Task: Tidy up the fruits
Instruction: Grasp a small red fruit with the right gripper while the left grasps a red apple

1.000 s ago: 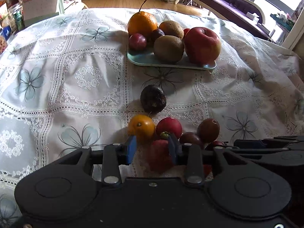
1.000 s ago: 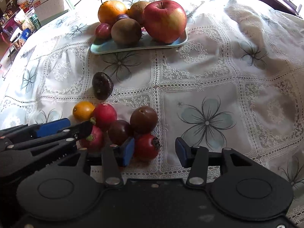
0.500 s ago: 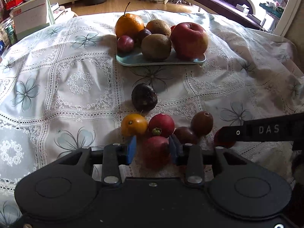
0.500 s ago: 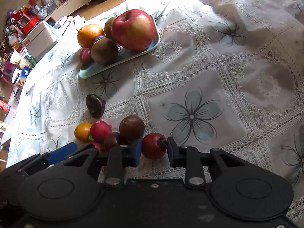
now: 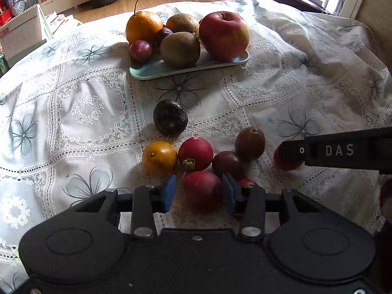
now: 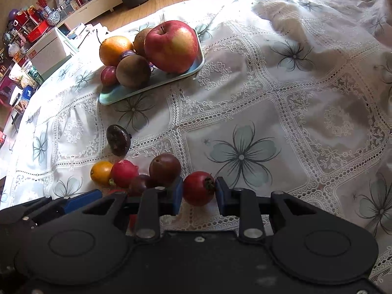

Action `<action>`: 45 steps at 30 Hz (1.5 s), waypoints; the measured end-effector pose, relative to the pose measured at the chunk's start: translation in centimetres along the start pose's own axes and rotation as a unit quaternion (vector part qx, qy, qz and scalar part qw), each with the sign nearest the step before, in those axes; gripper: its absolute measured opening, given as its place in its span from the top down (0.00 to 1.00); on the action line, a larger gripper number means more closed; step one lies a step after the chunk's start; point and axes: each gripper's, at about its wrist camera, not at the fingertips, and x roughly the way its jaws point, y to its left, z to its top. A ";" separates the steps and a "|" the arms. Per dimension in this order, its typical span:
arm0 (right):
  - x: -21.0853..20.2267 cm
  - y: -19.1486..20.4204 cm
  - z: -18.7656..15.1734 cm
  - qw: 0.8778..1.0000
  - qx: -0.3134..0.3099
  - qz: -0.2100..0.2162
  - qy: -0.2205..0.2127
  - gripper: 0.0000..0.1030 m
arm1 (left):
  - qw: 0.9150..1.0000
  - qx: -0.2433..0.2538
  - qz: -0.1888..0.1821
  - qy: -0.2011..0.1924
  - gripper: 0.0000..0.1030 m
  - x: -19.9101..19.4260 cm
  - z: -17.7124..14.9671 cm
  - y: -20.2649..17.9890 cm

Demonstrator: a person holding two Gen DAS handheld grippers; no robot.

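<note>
White lace tablecloth (image 5: 98, 103), glossy red apple (image 5: 224, 35), matt fuzzy kiwi (image 5: 180, 49), smooth pale-blue tray (image 5: 156, 72), wrinkled dark fruit (image 5: 170, 118)

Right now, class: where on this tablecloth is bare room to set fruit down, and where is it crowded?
Bare: the cloth right of the small fruit cluster, and between the dark wrinkled fruit and the tray. Crowded: the tray itself and the cluster by both grippers.

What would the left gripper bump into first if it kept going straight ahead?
The left gripper already has a red fruit between its fingers. Pushed straight on, that fruit would probably hit the round red fruit and the dark plum just beyond it, though depth is hard to judge.
</note>
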 end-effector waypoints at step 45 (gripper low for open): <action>-7.2 0.9 -0.9 0.991 -0.025 -0.032 -0.128 0.72 | 0.983 -0.176 0.014 -0.053 0.55 -5.5 -0.1 3.4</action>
